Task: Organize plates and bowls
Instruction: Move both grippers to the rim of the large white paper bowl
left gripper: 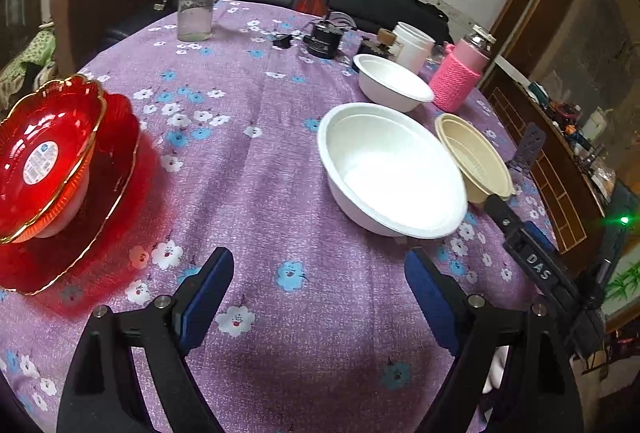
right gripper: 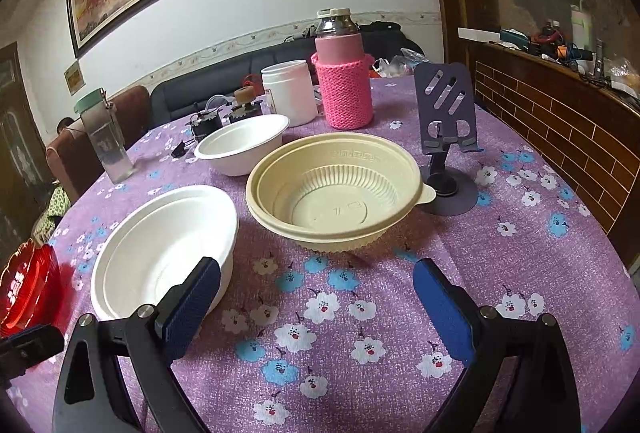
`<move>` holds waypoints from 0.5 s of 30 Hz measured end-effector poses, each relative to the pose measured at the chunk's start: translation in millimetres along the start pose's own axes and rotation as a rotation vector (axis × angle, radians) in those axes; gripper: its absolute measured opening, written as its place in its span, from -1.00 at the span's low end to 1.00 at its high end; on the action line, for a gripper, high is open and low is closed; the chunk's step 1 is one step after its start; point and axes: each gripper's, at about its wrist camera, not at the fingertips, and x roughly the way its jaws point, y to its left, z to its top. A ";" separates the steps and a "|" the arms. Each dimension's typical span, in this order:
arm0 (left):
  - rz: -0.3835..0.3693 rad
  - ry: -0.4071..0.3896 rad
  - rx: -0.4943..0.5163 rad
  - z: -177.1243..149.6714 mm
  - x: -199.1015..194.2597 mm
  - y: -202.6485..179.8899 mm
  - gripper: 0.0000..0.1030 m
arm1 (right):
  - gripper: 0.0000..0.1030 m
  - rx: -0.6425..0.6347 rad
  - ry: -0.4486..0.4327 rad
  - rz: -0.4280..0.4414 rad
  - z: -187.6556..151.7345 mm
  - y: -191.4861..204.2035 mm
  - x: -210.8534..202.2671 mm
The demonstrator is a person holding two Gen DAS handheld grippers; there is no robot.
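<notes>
Covering the surface [right gripper: 520,233] is a purple flowered cloth. Both tools stand open and grip nothing. Ahead of the left tool [left gripper: 319,271], slightly right, sits the large white bowl [left gripper: 390,169]; the red plates [left gripper: 60,177] are stacked to its left. Straight ahead of the right tool [right gripper: 316,283] is the beige bowl [right gripper: 336,193], with nothing between them. Beyond it stand the small white bowl [right gripper: 242,149], a pink-sleeved bottle [right gripper: 346,89], a white jar [right gripper: 288,93] and a phone stand [right gripper: 448,121] to the right.
</notes>
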 end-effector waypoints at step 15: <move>0.016 -0.022 -0.024 50.6 -0.3 19.3 0.68 | 0.91 0.041 0.213 0.229 9.4 53.8 18.4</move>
